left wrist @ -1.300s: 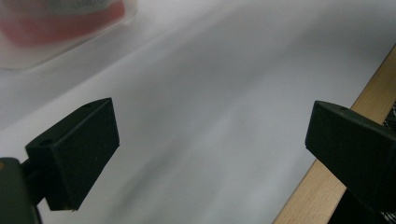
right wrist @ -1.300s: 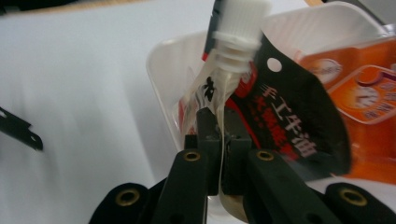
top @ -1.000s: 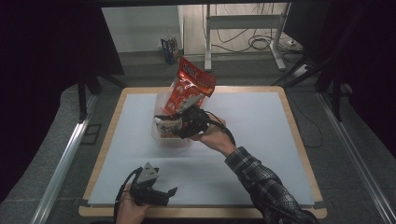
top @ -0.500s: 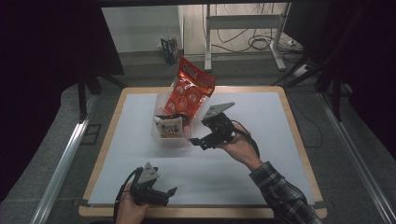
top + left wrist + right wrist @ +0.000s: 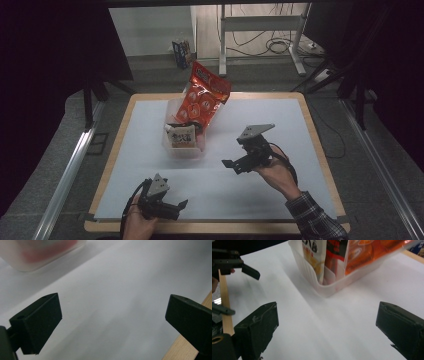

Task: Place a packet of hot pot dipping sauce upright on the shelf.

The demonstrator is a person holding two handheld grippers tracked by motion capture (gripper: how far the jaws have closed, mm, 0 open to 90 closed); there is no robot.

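In the high view, a clear plastic tub (image 5: 182, 145) stands on the white sheet of the bench (image 5: 300, 195), left of its middle; a tall red-orange snack bag (image 5: 204, 100) stands in it, leaning toward the far right and rising well above the rim; a small pale packet (image 5: 181, 136) with dark lettering stands at the near end of the tub, just in front of the bag; the right gripper (image 5: 234, 164) is held off to the right of the tub, apart from it, fingers pointing left and spread wide with nothing between them; the left gripper (image 5: 177, 206) rests near the front edge of the bench, fingers apart and empty. A second ago the right gripper was at the tub, over the packet; now it is well clear of it, nearer the person, and its fingers have just been opening; the bag, packet, tub and left gripper lie as before.

In the left gripper view, the black fingers (image 5: 40, 322) stand wide over bare white sheet; the tub (image 5: 37, 255) is a blurred frosted shape at the top left, red showing through its wall.

In the right gripper view, the fingers (image 5: 259, 330) stand wide apart over the sheet, holding nothing; the tub (image 5: 329, 287) is ahead and apart, the packet (image 5: 314, 255) and the bag (image 5: 367, 252) upright inside; the left gripper (image 5: 249, 271) shows at the upper left.
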